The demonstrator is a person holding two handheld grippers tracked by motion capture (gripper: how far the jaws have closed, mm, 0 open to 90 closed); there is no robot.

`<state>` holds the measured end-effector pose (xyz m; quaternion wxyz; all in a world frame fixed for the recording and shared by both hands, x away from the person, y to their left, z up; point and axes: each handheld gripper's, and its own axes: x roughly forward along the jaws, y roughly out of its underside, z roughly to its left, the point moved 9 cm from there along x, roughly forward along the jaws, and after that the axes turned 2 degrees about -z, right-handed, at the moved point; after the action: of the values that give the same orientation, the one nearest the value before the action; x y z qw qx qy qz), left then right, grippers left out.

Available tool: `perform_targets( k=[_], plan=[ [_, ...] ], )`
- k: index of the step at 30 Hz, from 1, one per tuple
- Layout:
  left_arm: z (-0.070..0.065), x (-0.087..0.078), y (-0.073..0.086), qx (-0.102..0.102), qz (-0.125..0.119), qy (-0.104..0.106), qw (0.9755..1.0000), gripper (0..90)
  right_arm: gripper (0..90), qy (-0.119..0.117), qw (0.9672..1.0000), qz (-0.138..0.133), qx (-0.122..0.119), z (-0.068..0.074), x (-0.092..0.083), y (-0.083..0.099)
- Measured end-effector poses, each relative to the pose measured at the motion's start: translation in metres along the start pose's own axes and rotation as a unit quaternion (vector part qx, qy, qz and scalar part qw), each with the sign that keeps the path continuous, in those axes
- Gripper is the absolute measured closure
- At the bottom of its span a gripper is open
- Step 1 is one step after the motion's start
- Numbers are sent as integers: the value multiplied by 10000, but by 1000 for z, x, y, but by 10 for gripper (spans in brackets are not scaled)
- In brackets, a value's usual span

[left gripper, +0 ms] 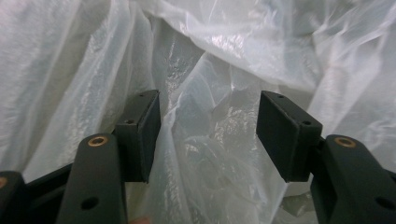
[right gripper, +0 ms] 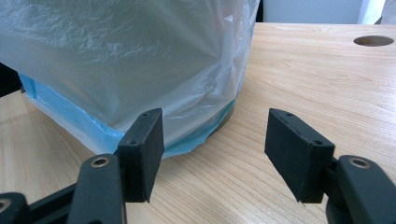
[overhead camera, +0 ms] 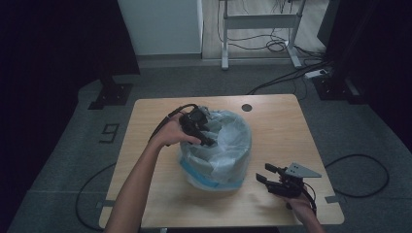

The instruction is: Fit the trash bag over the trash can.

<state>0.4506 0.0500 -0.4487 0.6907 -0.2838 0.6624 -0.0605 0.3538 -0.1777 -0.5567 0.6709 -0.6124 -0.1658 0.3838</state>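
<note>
While reaching into the mouth of the bag-lined bin at the centre of the high view, sits over the crumpled clear liner with jaws spread and nothing pinched: left gripper, held from the left of the frame by the left hand. Seen along that gripper, just wrinkled translucent plastic bag across the frame, some film lying in the gap between the pads but apart from both. Lower right of the high view, resting low near the table's front edge, well apart from the bin: right gripper, jaws likewise spread and empty, pointing left toward the bin. From its own view, bin wall with draped plastic and a blue band in the upper left, bare wooden tabletop to the right, a round hole at the upper right corner.
</note>
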Motion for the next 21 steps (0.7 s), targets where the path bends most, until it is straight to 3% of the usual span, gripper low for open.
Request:
perform_targets(
  k=[4,7,14,17,21],
  plan=[
    [-1,6,2,47,195,-29,9998,402,367,2,10000,-11,-10,0,-1,-1],
    [-1,4,1,35,100,-48,9999,394,367,15,10000,-26,-2,-1,-2,-1],
    [-7,-13,-3,-24,-576,-9,9983,341,365,26,10000,-28,-1,-2,-2,-1],
    [-12,-22,-5,-96,-932,38,9956,317,363,25,10000,-16,-27,-1,-2,-1],
    [-18,-34,-4,-120,-1370,-48,9905,300,363,43,10000,-16,-42,-1,-2,-1]
  ],
)
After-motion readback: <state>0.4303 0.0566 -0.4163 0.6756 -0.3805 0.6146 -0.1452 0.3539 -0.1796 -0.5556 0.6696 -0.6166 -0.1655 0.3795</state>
